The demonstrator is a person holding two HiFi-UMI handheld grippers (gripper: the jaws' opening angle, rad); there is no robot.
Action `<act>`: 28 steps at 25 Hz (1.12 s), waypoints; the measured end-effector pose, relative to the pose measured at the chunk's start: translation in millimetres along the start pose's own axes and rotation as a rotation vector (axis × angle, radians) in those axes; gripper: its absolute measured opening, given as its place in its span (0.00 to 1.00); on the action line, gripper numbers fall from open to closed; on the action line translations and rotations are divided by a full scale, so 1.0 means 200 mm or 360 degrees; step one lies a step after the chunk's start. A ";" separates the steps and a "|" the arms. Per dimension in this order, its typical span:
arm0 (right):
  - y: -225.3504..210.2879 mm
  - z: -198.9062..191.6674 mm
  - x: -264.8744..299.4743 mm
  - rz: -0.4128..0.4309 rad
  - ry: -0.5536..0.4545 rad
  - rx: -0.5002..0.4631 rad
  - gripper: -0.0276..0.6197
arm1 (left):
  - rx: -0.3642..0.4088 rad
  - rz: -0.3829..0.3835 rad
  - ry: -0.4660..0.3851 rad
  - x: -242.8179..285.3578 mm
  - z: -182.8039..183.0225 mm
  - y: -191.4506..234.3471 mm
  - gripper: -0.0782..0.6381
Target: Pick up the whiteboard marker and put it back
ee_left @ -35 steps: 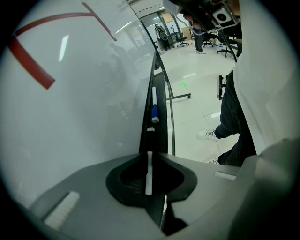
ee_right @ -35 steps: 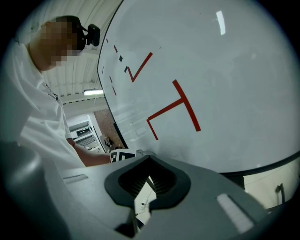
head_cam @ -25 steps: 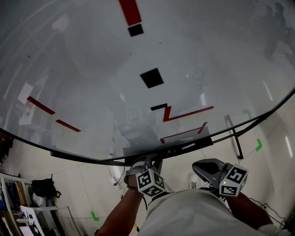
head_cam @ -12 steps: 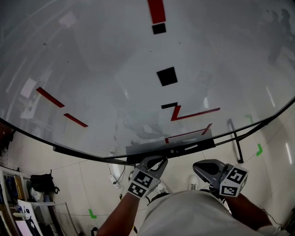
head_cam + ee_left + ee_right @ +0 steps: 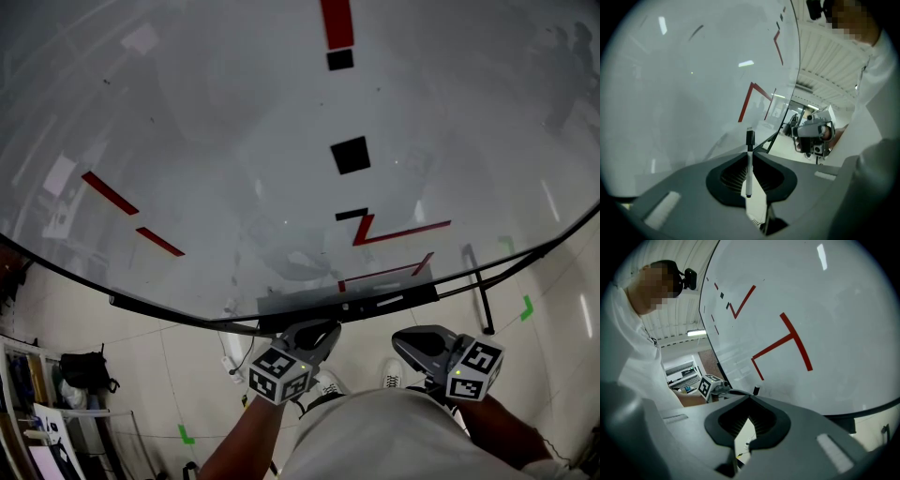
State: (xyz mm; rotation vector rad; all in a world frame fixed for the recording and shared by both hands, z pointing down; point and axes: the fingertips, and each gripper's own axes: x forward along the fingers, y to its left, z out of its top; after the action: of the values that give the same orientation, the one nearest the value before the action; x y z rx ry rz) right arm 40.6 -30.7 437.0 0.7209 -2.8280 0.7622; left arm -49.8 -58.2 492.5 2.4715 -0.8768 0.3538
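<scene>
Standing between the jaws of the left gripper (image 5: 750, 154), the whiteboard marker (image 5: 749, 168) is clamped by its white body, and its black cap is pointed up past the jaw tips toward the whiteboard (image 5: 234, 141). In the head view this gripper is seen just below the whiteboard's lower edge, under the dark tray (image 5: 375, 305) fixed along that edge. The right gripper (image 5: 750, 398) is held below the same edge, apart from the left one; its jaws are pressed together at the tips and nothing is gripped. Red lines (image 5: 398, 230) and a black square (image 5: 350, 155) are seen on the whiteboard.
</scene>
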 end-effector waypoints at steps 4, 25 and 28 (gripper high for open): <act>0.00 0.00 0.00 0.0004 -0.0009 0.0016 0.05 | -0.0120 -0.0100 -0.0122 -0.04 0.04 -0.05 0.18; 0.03 0.03 0.03 0.0053 -0.0025 0.0049 0.05 | -0.0257 -0.0309 -0.0444 -0.23 0.25 -0.25 0.18; 0.04 0.04 0.02 0.0065 -0.0032 0.0043 0.05 | -0.0240 -0.0374 -0.0474 -0.27 0.27 -0.29 0.18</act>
State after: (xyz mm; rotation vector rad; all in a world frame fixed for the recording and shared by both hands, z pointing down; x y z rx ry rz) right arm 32.7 -31.5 427.3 0.6807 -2.8640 0.8055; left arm -49.2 -20.9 405.1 2.4860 -0.6853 -0.1602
